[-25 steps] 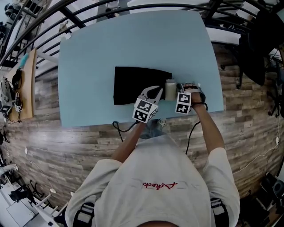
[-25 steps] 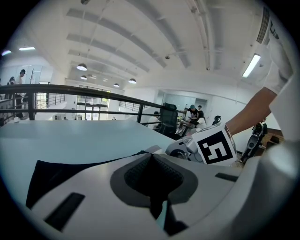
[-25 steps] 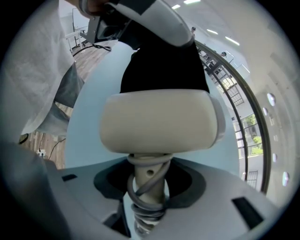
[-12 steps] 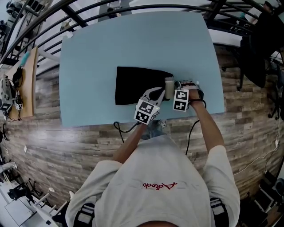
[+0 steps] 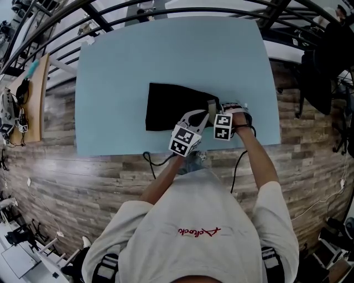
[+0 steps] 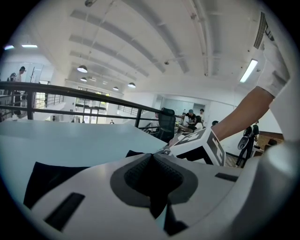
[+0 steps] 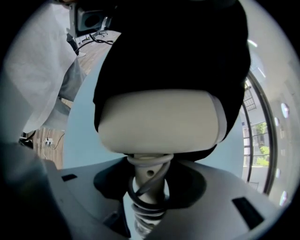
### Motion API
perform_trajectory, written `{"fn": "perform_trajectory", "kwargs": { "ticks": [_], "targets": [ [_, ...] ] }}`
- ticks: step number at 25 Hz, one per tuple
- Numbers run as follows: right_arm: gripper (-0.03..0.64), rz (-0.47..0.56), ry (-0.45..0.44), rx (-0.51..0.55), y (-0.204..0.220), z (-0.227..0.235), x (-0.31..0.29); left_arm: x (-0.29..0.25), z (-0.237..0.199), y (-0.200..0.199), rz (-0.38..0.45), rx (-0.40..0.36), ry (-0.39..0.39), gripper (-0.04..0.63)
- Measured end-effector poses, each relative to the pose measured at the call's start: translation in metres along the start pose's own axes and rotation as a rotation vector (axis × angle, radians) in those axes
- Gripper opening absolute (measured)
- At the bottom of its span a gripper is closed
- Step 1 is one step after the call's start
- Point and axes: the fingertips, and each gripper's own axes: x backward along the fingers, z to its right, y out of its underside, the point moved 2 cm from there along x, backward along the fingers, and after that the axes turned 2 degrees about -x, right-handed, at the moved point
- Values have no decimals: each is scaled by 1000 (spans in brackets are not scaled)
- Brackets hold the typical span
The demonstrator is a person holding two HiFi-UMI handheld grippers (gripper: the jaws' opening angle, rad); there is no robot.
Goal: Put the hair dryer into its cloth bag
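Note:
A black cloth bag (image 5: 174,106) lies flat on the blue table (image 5: 138,61), its mouth facing right. My left gripper (image 5: 198,115) is shut on the bag's mouth edge; in the left gripper view a fold of black cloth (image 6: 161,213) hangs from between the closed pads (image 6: 152,176). The beige hair dryer (image 5: 212,108) stands at that mouth. My right gripper (image 5: 218,113) points steeply down, shut on the dryer's cord-wrapped handle (image 7: 147,187). The right gripper view has the dryer's beige body (image 7: 159,122) with black bag cloth (image 7: 173,47) around its head.
A dark cord (image 5: 152,160) hangs over the table's near edge below the left gripper. Wood-plank floor surrounds the table. A black railing (image 5: 166,11) runs behind it, a dark chair (image 5: 318,66) stands at the right, and a wooden bench (image 5: 33,105) at the left.
The right gripper and the dryer have edged slightly left, closer into the bag's mouth. The left gripper keeps its hold on the bag edge.

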Motion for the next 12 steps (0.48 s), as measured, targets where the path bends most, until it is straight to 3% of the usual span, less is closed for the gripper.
{"fn": "perform_trajectory", "kwargs": {
  "ticks": [12],
  "targets": [
    [202, 52, -41, -47, -20, -2, 5, 3, 8, -1, 3, -12, 41, 18]
  ]
}}
